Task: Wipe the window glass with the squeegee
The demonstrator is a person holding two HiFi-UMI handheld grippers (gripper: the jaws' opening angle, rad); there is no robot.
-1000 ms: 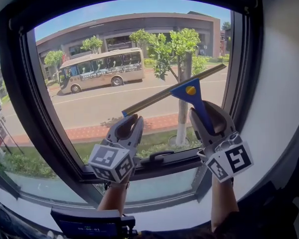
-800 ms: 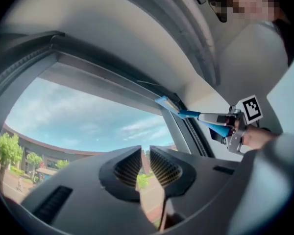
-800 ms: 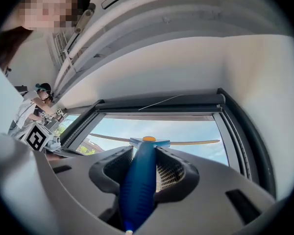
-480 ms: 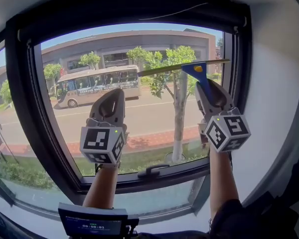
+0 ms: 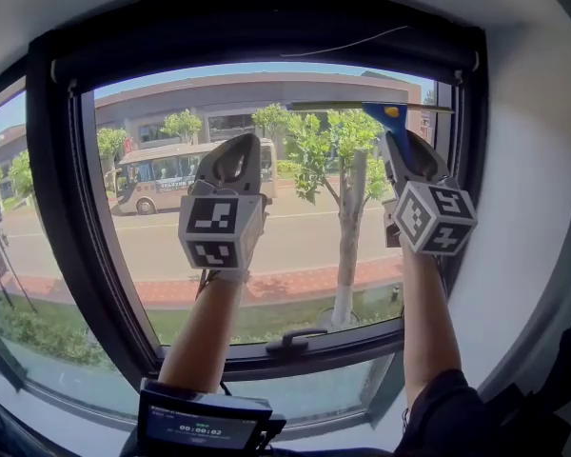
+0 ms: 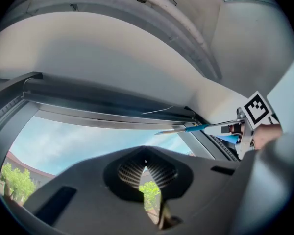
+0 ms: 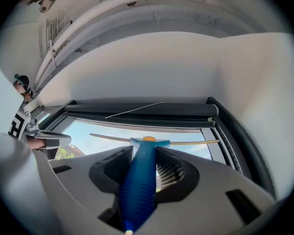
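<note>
The right gripper (image 5: 405, 147) is raised in the upper right of the head view. Its jaws pinch the blue handle of the squeegee (image 5: 390, 122). In the right gripper view the handle (image 7: 138, 182) runs up the middle between the two jaws, gripped on both sides, with a yellow knob at its top. The blade (image 5: 347, 107) lies level along the top edge of the glass (image 5: 152, 246), just under the black frame (image 5: 62, 208). Its right end reaches the upper right corner of the pane. Whether the blade touches the glass cannot be told.

The left gripper (image 5: 238, 147) is held up at the centre of the head view, left of the squeegee and apart from it. Its jaws are pressed together at the tips with nothing between them, as the left gripper view (image 6: 145, 166) shows. That view also catches the squeegee (image 6: 196, 128) at the right, under the top of the frame.

Through the glass a bus (image 5: 162, 174) stands on a road at the left and a tree (image 5: 347, 208) rises at the right. A black latch (image 5: 290, 339) sits on the lower frame bar. A small screen (image 5: 205, 428) shows at the bottom edge, below the left arm (image 5: 205, 331).
</note>
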